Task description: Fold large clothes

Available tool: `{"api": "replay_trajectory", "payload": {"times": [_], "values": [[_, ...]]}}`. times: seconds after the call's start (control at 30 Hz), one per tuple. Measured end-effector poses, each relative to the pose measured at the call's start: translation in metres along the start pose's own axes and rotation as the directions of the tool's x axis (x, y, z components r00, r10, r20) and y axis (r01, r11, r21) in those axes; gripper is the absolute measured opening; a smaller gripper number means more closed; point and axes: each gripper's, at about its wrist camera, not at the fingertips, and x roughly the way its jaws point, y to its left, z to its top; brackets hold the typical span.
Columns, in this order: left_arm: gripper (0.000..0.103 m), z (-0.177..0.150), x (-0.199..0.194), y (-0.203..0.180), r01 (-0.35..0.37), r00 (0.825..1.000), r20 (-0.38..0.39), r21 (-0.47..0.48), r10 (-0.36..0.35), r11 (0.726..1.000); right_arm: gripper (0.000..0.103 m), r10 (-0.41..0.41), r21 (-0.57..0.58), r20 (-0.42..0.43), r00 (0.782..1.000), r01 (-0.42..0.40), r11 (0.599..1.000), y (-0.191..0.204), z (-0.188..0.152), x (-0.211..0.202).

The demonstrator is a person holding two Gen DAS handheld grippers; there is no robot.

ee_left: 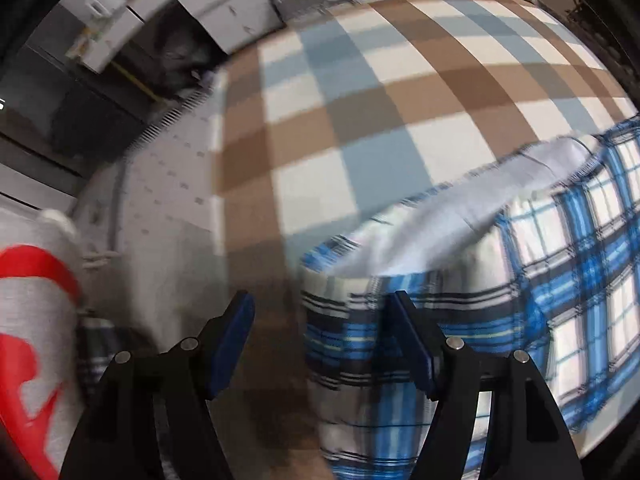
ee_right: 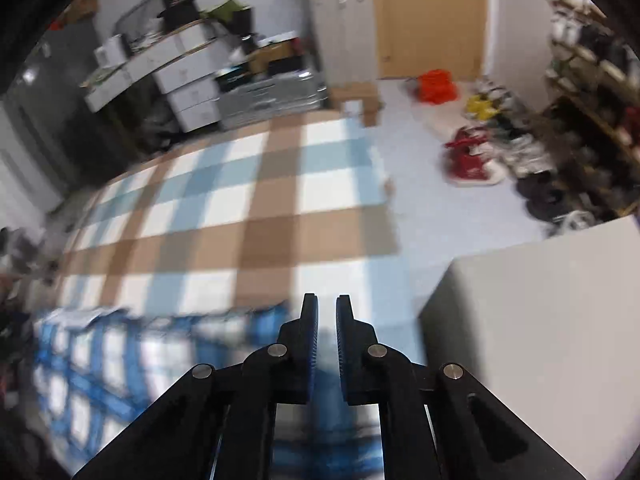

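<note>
A blue, white and black plaid shirt [ee_left: 500, 280] lies partly folded on a brown, blue and white checked blanket [ee_left: 340, 120]. My left gripper [ee_left: 322, 312] is open and empty, just above the shirt's near left edge. In the right wrist view the same shirt [ee_right: 120, 360] lies low and left on the blanket [ee_right: 240, 216]. My right gripper [ee_right: 327, 312] hovers above the shirt's right end with its jaws nearly together, a narrow gap between them and nothing held.
A grey and red garment [ee_left: 32, 320] hangs at the left. White drawers [ee_left: 224, 4] stand beyond the blanket. A white box [ee_right: 540, 340] sits at the right. Shoes [ee_right: 472, 160], a red item [ee_right: 436, 86] and a shoe rack [ee_right: 592, 80] line the floor.
</note>
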Motion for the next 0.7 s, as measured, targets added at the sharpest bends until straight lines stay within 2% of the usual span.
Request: {"api": "replay_trajectory", "payload": {"times": [0.03, 0.1, 0.13, 0.17, 0.2, 0.23, 0.27, 0.33, 0.43, 0.47, 0.57, 0.6, 0.63, 0.7], "values": [[0.066, 0.0, -0.001, 0.003, -0.062, 0.998, 0.006, -0.004, 0.062, 0.998, 0.009, 0.013, -0.007, -0.007, 1.0, -0.013, 1.0, 0.003, -0.005, -0.003], [0.066, -0.001, 0.002, 0.012, -0.138, 0.99, -0.013, -0.032, 0.137, 0.99, 0.012, 0.052, -0.022, 0.004, 0.999, -0.052, 0.998, 0.01, -0.02, -0.013], [0.066, -0.002, 0.002, 0.017, -0.129, 0.992, -0.02, -0.052, 0.128, 0.99, 0.028, 0.081, -0.011, 0.005, 0.997, -0.081, 0.997, 0.012, -0.029, -0.02], [0.066, -0.004, -0.001, 0.021, -0.128, 0.992, -0.019, -0.075, 0.127, 0.989, 0.075, 0.107, -0.002, 0.001, 0.994, -0.107, 0.994, 0.014, -0.036, -0.022], [0.066, -0.008, -0.006, 0.022, -0.128, 0.992, -0.006, -0.091, 0.128, 0.988, 0.099, 0.139, 0.01, 0.011, 0.99, -0.139, 0.99, 0.018, -0.045, -0.027], [0.066, -0.011, -0.013, 0.021, -0.105, 0.994, 0.003, -0.094, 0.106, 0.99, 0.103, 0.15, 0.012, 0.04, 0.988, -0.151, 0.988, 0.022, -0.051, -0.031], [0.066, -0.016, -0.019, 0.02, -0.078, 0.997, 0.011, -0.096, 0.079, 0.992, 0.103, 0.171, -0.015, 0.055, 0.984, -0.17, 0.985, 0.031, -0.06, -0.035], [0.066, -0.024, -0.028, 0.015, -0.078, 0.996, 0.025, -0.097, 0.081, 0.992, 0.103, 0.169, -0.083, 0.017, 0.985, -0.167, 0.982, 0.049, -0.07, -0.03], [0.066, -0.03, -0.027, 0.006, -0.053, 0.998, 0.026, -0.077, 0.055, 0.996, 0.103, 0.076, -0.184, -0.035, 0.996, -0.082, 0.98, 0.073, -0.086, -0.012], [0.066, -0.032, -0.021, 0.005, -0.053, 0.998, 0.01, -0.083, 0.054, 0.995, 0.103, 0.013, -0.224, -0.046, 0.999, -0.023, 0.974, 0.08, -0.092, -0.001], [0.066, -0.036, 0.008, 0.007, -0.042, 0.998, -0.054, -0.121, 0.035, 0.992, 0.103, -0.137, -0.278, -0.088, 0.987, 0.107, 0.955, 0.08, -0.104, 0.032], [0.066, -0.037, 0.016, 0.009, -0.05, 0.997, -0.067, -0.138, 0.041, 0.989, 0.103, -0.165, -0.279, -0.094, 0.982, 0.133, 0.951, 0.074, -0.106, 0.041], [0.066, -0.039, 0.023, 0.011, -0.055, 0.995, -0.085, -0.157, 0.042, 0.986, 0.103, -0.146, -0.264, -0.071, 0.987, 0.123, 0.957, 0.07, -0.106, 0.039], [0.066, -0.042, 0.031, 0.016, -0.056, 0.993, -0.11, -0.166, 0.038, 0.984, 0.103, -0.214, -0.2, -0.062, 0.975, 0.198, 0.96, 0.053, -0.099, 0.033]]}}
